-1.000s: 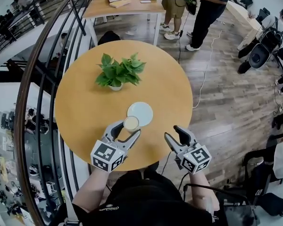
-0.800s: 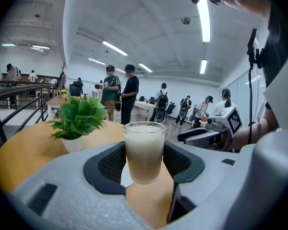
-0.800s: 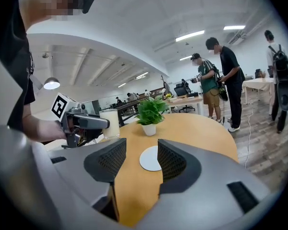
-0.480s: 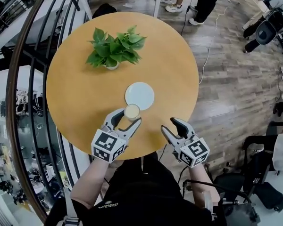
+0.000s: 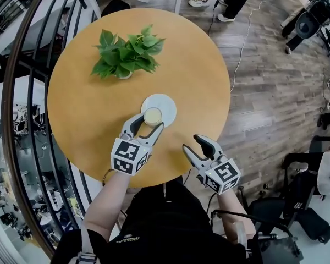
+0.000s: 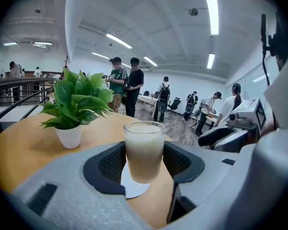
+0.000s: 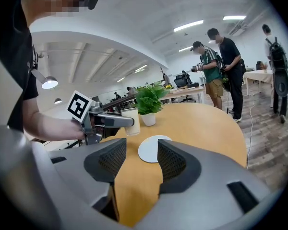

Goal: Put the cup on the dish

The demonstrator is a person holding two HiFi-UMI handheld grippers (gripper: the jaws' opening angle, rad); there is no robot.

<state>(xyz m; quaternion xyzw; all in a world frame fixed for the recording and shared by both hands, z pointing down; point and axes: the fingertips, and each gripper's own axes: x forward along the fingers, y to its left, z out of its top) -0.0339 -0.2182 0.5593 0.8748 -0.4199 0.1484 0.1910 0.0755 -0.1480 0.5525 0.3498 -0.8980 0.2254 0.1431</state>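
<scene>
A clear cup [image 5: 152, 115] of milky drink is gripped between the jaws of my left gripper [image 5: 148, 121], which is shut on it. In the head view it overlaps the near-left part of the white dish [image 5: 164, 104]. The left gripper view shows the cup [image 6: 144, 150] held a little above the table, with the dish [image 6: 132, 189] under and just beyond it. My right gripper [image 5: 193, 144] hovers open and empty near the table's front edge. Its own view looks between its jaws at the dish [image 7: 153, 149], with the cup [image 7: 132, 121] raised to the dish's left.
A potted green plant [image 5: 124, 53] stands on the far side of the round wooden table [image 5: 198, 76]. A dark railing [image 5: 22, 109] curves along the left. People [image 6: 127, 85] stand in the room beyond the table, with chairs and equipment at the right [image 5: 313, 21].
The left gripper has carried the cup forward from the dish's near edge to over the dish. The right gripper has held its place near the table's front edge. The head view has shifted.
</scene>
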